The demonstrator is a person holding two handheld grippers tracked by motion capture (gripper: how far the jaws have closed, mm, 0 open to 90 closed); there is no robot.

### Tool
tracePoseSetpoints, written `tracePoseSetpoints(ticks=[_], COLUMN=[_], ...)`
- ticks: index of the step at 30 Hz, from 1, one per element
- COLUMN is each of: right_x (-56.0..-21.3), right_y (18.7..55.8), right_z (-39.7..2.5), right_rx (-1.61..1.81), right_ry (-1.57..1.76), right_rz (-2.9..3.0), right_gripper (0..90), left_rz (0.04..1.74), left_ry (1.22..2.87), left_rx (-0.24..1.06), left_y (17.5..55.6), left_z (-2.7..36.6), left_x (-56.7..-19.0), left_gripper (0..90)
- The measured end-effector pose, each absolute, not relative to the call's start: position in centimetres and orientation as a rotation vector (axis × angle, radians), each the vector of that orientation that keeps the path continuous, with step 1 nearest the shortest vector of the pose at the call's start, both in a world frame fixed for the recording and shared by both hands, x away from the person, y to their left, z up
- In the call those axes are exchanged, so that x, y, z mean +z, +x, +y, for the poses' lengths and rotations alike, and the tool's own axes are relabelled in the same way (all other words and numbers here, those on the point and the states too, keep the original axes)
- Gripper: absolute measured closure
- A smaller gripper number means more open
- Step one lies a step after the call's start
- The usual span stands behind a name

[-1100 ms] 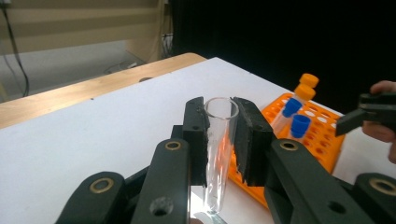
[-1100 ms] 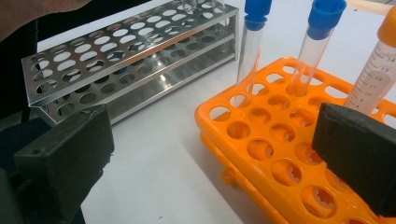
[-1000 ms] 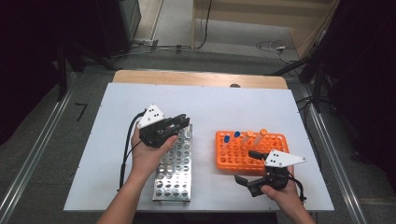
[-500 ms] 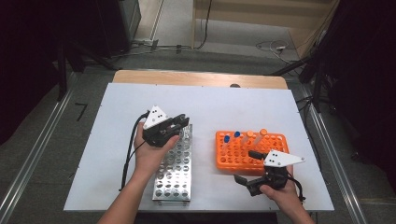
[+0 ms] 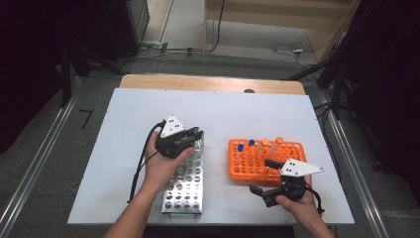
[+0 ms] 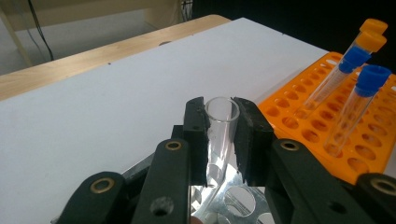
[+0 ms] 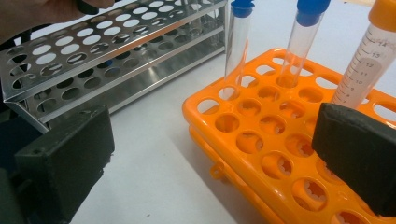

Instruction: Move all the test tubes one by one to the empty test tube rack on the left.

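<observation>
Your left tool (image 6: 219,135) was clenched on a clear, uncapped glass test tube (image 6: 218,135). Both black pads pressed the tube's sides just below its open rim. The tube stood slightly tilted, and its lower end reached down to the holes of the perforated silver metal rack (image 6: 233,200) directly beneath the tool. In the high view, your left tool (image 5: 194,135) sat over the far end of this metal rack (image 5: 185,186), which lay lengthwise on the white desk (image 5: 124,129).

Your right tool (image 7: 215,158) was released. Its two black pads stood well apart with nothing between them. One pad hovered over the bare desk (image 7: 154,154) between the two racks. The other pad hovered above the near holes of the orange plastic tube rack (image 7: 280,154). In the high view, your right tool (image 5: 262,176) sat at the near edge of this orange rack (image 5: 247,163), right of the metal rack.

The orange rack held two clear tubes with blue caps (image 7: 243,7) and a graduated tube with an orange cap (image 7: 385,14), all upright in the far rows. The left gripper view showed blue-capped tubes (image 6: 371,77) and orange-capped tubes (image 6: 373,25) leaning together in that rack (image 6: 299,116).
</observation>
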State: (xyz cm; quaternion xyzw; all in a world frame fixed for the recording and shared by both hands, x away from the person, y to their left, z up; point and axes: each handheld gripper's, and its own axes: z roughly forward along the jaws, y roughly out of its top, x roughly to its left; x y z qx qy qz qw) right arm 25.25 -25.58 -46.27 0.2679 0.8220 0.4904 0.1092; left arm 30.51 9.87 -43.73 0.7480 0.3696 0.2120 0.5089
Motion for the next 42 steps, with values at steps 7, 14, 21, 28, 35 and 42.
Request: tracePoseSetpoints(ticks=[7, 14, 21, 28, 35, 42], right_x=[-46.3, -46.2, -46.0, -45.5, -45.4, -45.7], right_y=[25.4, 25.5, 25.7, 26.3, 27.3, 28.8], right_z=[-25.8, -26.1, -26.7, -27.9, -29.1, -30.1], right_rx=[1.446, 1.452, 1.461, 1.47, 1.463, 1.46], right_ry=[0.805, 0.814, 0.833, 0.872, 0.929, 1.037], right_rz=[2.405, 2.394, 2.366, 2.302, 2.263, 2.225], right_gripper=[0.0, 0.0, 1.0, 2.6, 3.1, 4.6], left_rz=[0.894, 0.898, 0.894, 0.865, 0.874, 0.892], left_ry=[1.845, 1.815, 1.773, 1.744, 1.723, 1.709], left_rx=[0.492, 0.42, 0.396, 0.354, 0.338, 0.323], left_y=[30.7, 30.6, 30.2, 29.4, 28.5, 27.6], left_z=[9.8, 10.1, 10.3, 10.7, 11.0, 12.0], left_x=[-43.9, -43.9, -43.6, -43.0, -43.0, -43.3], left_gripper=[75.9, 69.8, 51.3, 35.0, 21.5, 8.4])
